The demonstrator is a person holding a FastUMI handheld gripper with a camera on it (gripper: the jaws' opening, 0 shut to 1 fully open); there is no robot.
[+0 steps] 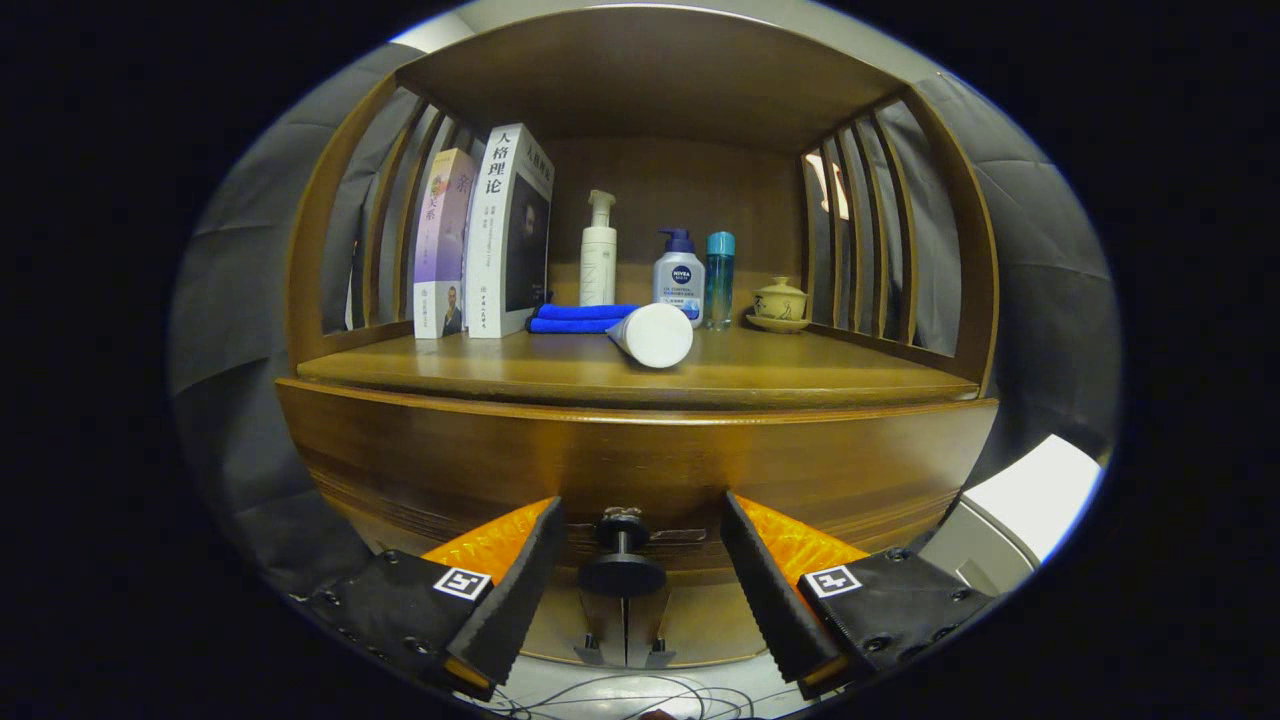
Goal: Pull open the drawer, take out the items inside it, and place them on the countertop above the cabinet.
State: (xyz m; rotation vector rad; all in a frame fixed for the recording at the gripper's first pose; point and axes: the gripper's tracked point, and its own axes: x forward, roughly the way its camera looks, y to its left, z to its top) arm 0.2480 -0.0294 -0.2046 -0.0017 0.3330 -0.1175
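Tool (635,590) wide apart — drawer knob (622,572) between its fingers, untouched — drawer (640,470) closed.

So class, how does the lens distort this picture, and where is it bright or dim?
Gripper view: fisheye bows the countertop edge and drawer front; shelf items are evenly lit and sharp; the knob between the open gripper fingers is darker.

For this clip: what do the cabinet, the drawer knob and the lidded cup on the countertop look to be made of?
Cabinet: wood or wood veneer, brown, glossy, grain lines visible. Drawer knob, between the open gripper's fingers: dark, smooth, probably metal; plastic is possible. Lidded cup with saucer: likely glazed ceramic, pale yellowish with a soft sheen.
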